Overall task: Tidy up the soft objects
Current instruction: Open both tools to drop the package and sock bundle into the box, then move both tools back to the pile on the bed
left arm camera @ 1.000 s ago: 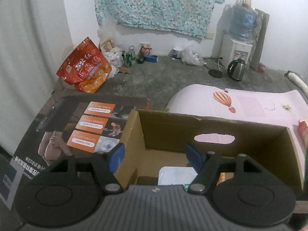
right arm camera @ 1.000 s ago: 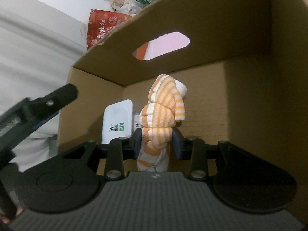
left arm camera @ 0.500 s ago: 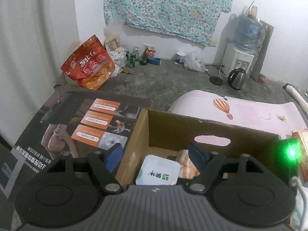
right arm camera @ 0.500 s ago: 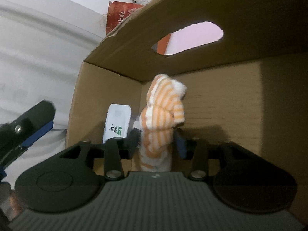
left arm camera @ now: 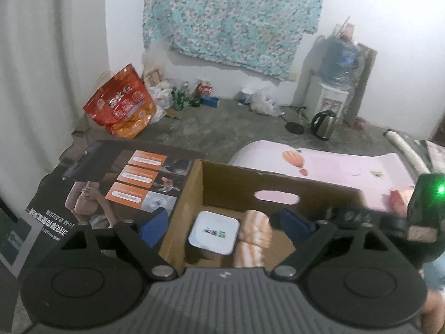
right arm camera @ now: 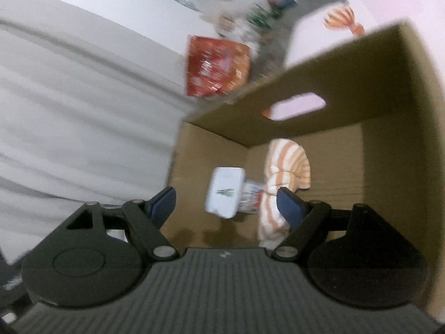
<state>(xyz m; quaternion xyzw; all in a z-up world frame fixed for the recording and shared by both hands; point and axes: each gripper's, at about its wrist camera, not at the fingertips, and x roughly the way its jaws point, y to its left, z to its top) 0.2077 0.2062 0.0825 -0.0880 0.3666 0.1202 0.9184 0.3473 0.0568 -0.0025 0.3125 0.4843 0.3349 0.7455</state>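
Note:
An orange-and-white striped cloth (right arm camera: pixel 287 172) rests inside the brown cardboard box (right arm camera: pixel 395 128), beside a white tissue pack (right arm camera: pixel 225 192). My right gripper (right arm camera: pixel 226 206) hangs above the box floor, its jaws opening, nothing pressed between the blue pads; the cloth stands just behind the right pad. In the left wrist view the same cloth (left arm camera: pixel 254 228) and tissue pack (left arm camera: pixel 214 231) lie in the box (left arm camera: pixel 230 186). My left gripper (left arm camera: pixel 222 225) straddles the box's left wall, its jaws opening and holding nothing.
A dark printed flat carton (left arm camera: pixel 116 183) lies left of the box. A pink mat (left arm camera: pixel 333 167) with a balloon print spreads behind it. A red snack bag (left arm camera: pixel 122 105), a water dispenser (left arm camera: pixel 333 97) and a kettle (left arm camera: pixel 322 123) stand along the far wall.
My right gripper opened and let go of the striped cloth, then rose and drew back out of the box. My left gripper lifted and opened wider, so the box's contents came into view.

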